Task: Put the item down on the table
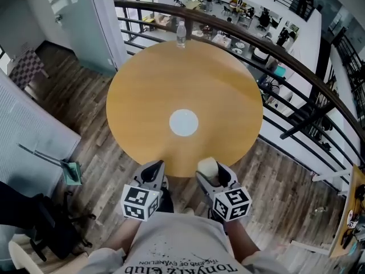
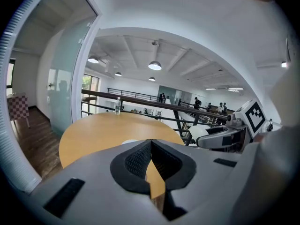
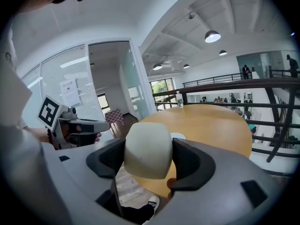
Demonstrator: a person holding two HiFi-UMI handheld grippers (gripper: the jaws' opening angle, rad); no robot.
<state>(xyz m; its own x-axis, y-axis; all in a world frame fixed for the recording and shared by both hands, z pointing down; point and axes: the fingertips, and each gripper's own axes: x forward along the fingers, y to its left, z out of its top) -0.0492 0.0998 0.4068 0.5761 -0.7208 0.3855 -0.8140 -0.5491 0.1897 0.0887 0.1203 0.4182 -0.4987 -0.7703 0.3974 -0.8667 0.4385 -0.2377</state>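
Cream rounded item [image 3: 147, 150] was clamped in the right gripper [image 1: 210, 174], at the table's [image 1: 171, 79] 6 o'clock edge. The left gripper [image 1: 153, 172] was found closed, empty. A bottle [image 1: 181, 34] was noted at 12 o'clock.

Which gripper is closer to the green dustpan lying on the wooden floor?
Left. The left gripper is just right of the green dustpan; the right gripper, clamping a cream rounded item, is farther right again.
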